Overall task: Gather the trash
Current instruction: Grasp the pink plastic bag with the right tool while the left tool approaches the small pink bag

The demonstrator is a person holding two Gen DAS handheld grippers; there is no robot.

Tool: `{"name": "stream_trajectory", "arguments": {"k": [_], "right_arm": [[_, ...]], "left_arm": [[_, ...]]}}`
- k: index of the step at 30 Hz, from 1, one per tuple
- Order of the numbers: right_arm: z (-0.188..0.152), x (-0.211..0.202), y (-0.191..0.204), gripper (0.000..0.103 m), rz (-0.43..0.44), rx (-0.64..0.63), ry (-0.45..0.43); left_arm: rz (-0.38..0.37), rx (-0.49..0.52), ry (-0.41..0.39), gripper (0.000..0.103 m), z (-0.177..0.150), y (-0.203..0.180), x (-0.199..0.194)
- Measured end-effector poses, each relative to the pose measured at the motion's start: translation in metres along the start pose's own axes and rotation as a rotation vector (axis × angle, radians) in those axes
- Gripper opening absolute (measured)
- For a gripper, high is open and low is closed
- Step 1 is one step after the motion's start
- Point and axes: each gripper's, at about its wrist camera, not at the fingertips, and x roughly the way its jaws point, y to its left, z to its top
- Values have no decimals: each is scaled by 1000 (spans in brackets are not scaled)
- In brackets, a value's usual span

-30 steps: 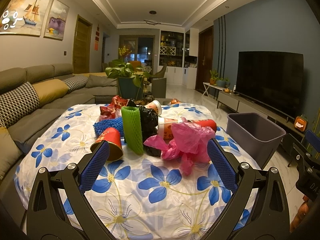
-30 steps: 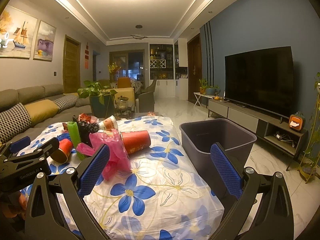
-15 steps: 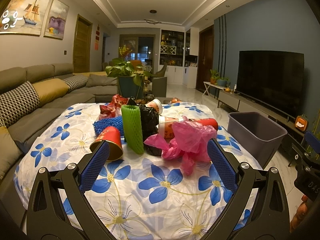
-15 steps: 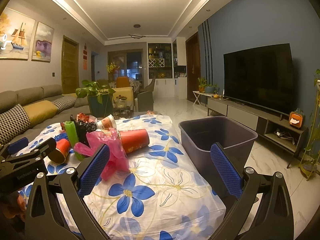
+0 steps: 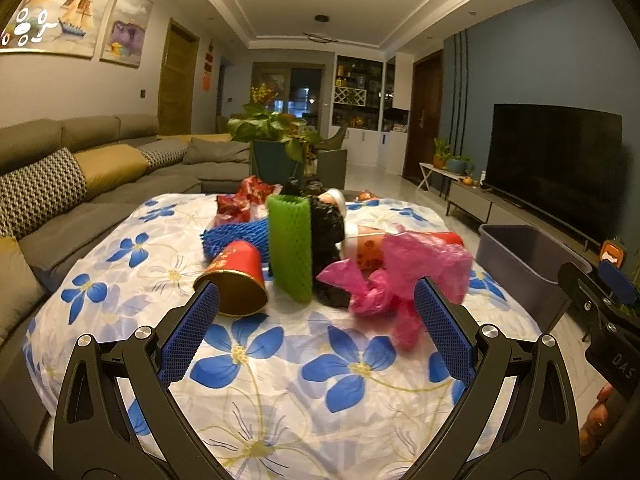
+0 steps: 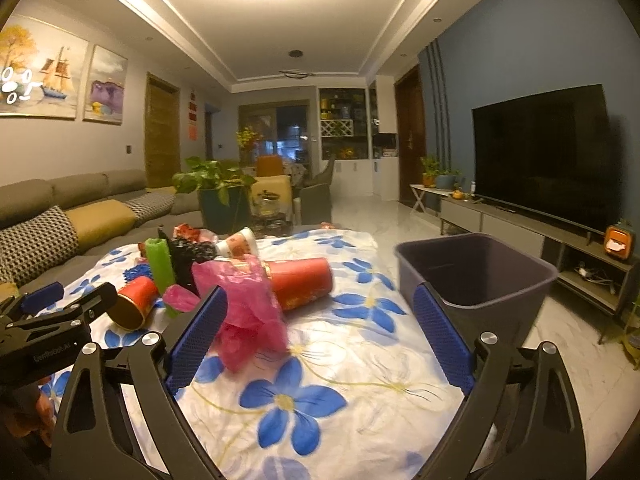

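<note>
Both tongs hang spread and empty: left gripper [image 5: 316, 330] facing the trash heap, right gripper [image 6: 320, 338] near the pink bag [image 6: 244, 304]. Pinch the bag's bunched middle, then carry it to the bin [image 6: 476, 276] beside the table.

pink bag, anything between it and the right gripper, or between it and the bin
Nothing visible does. The pink bag lies at the near edge of the pile, and the open right gripper has only bare tablecloth before it. The bin stands open-topped beside the table, with only tablecloth between.
</note>
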Motion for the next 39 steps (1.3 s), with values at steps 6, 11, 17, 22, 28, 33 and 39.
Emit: {"name": "stream_trajectory", "arguments": {"k": [6,11,17,22,28,33,39], "right_arm": [[-3,30,18,82,49,-40,-28],[-7,59,24,74,81,-35,-11],[-12,91,30,58,117,-41,33],[-17,105,30,48,196,-30,72],[-19,119,31,50,320,-1,117],[-23,120,30,32,340,10,143],[-22,108,19,8,347,43,141]], "left_arm": [[30,-25,2,96,-3,22,17],[51,-42,6,96,-3,34,31],[52,-47,16,96,-6,40,47],[39,-42,20,96,-7,35,53],[22,-33,25,96,-9,30,59],[13,-34,29,96,-10,26,62],[-2,-18,28,96,-10,18,65]]}}
